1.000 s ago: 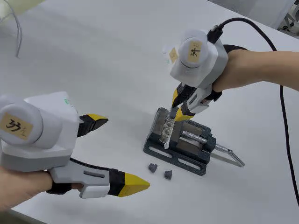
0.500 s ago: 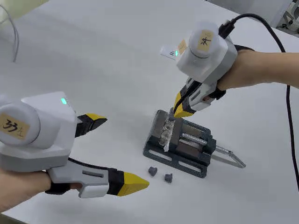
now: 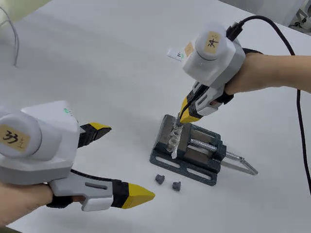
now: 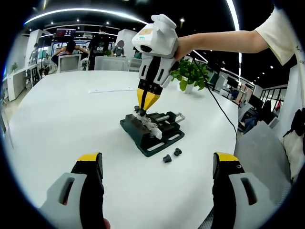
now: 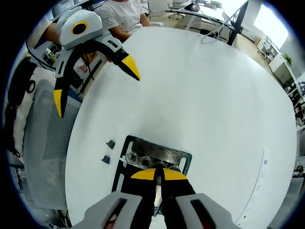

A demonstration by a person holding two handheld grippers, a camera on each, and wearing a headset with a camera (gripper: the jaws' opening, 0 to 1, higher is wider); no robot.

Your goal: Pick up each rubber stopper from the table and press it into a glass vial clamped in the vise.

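Observation:
A black vise (image 3: pixel 194 170) stands on the white table with a row of glass vials (image 3: pixel 172 141) clamped in it. My right gripper (image 3: pixel 181 121) points down at the far end of that row, shut on a small dark rubber stopper (image 4: pixel 141 112). From the right gripper view the vials (image 5: pixel 137 160) lie just ahead of its closed yellow tips (image 5: pixel 156 174). Two loose grey stoppers (image 3: pixel 159 179) (image 3: pixel 176 185) lie on the table in front of the vise. My left gripper (image 3: pixel 121 162) hovers open at the lower left, well apart from the vise, and holds nothing.
The vise's screw handle (image 3: pixel 240 164) sticks out to the right. A black cable (image 3: pixel 296 107) trails from the right gripper across the table. A small white card (image 3: pixel 174 53) lies behind it. A thin cable (image 3: pixel 15 34) curves at the far left.
The right gripper has tipped more upright while its tips stay over the far end of the vial row. The left gripper has sunk slightly in the view.

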